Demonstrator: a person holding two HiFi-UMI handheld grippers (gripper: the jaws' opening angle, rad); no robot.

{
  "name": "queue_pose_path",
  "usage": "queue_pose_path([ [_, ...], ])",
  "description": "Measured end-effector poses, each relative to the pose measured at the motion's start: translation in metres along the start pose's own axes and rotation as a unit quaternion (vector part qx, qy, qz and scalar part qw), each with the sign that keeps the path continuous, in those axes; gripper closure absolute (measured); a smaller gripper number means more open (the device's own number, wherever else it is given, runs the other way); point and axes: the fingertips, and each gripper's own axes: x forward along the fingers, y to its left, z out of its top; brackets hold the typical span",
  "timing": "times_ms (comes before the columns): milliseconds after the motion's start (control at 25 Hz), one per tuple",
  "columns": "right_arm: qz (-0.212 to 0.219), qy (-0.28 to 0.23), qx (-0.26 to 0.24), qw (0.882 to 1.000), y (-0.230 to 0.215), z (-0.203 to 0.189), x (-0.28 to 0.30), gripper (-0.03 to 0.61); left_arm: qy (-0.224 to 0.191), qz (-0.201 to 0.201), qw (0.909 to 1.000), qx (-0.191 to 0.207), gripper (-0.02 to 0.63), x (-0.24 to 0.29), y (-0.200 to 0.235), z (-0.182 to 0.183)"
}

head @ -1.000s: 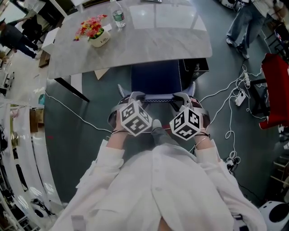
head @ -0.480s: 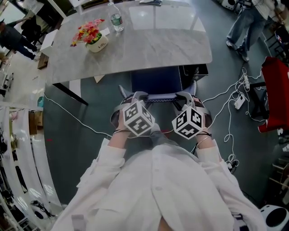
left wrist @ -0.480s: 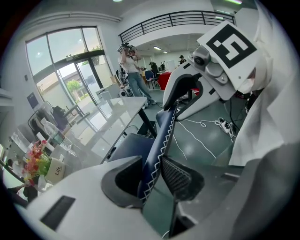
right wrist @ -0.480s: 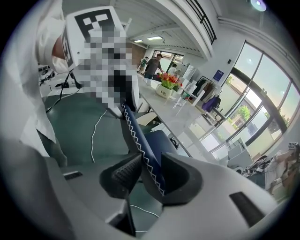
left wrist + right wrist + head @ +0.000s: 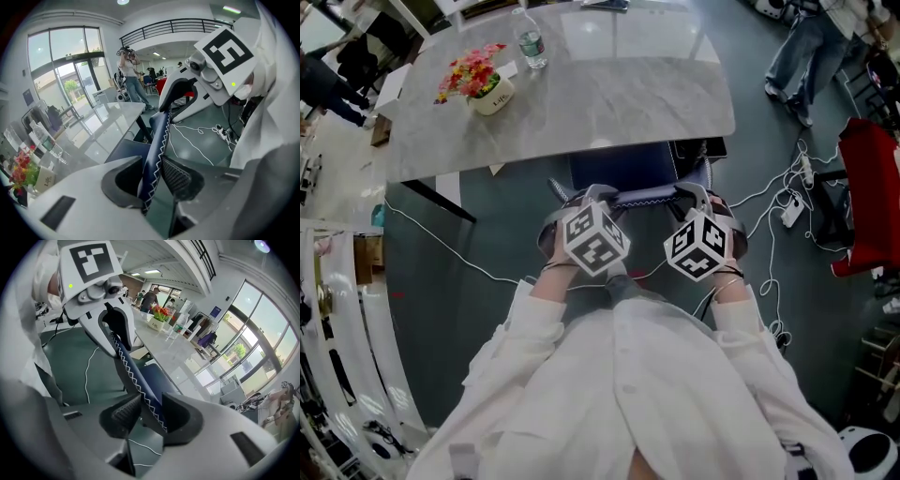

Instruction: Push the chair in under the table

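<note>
Progress looks well along: the chair [image 5: 623,167] stands with most of its dark blue seat hidden beneath the grey tabletop [image 5: 609,98], and only a strip of seat shows between the table edge and the backrest [image 5: 642,198]. The backrest itself stands just short of that edge, so the job reads as nearly but not fully done.

The left hand-held gripper [image 5: 589,195] is clamped at a middling width on the top rim of the backrest, whose stitched blue edge sits between its pads. The right hand-held gripper [image 5: 694,193] holds the same rim further along; its jaws are opening slightly, with the backrest between them and, as far as its own view shows, touching the pads.

What seems left is a short further push toward the tabletop until the backrest meets or nearly meets the edge, then letting go with both. A flower pot [image 5: 485,90] and a water bottle [image 5: 530,47] stand on the far side, well apart from the chair.
</note>
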Motion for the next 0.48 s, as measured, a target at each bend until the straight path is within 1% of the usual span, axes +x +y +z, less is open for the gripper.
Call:
queue_pose_path([
  [200,-0.003,-0.001,0.003,1.000,-0.0046,-0.0049,0.0003,0.442,-0.006,-0.012,0.9999,0.002,0.483,0.0043,-0.0024,0.0056],
  [480,0.002,-0.007,0.000,1.000,-0.0025,-0.0055,-0.0007,0.442,-0.010,-0.006,0.9999,0.008,0.483,0.0035,-0.0042,0.0052],
])
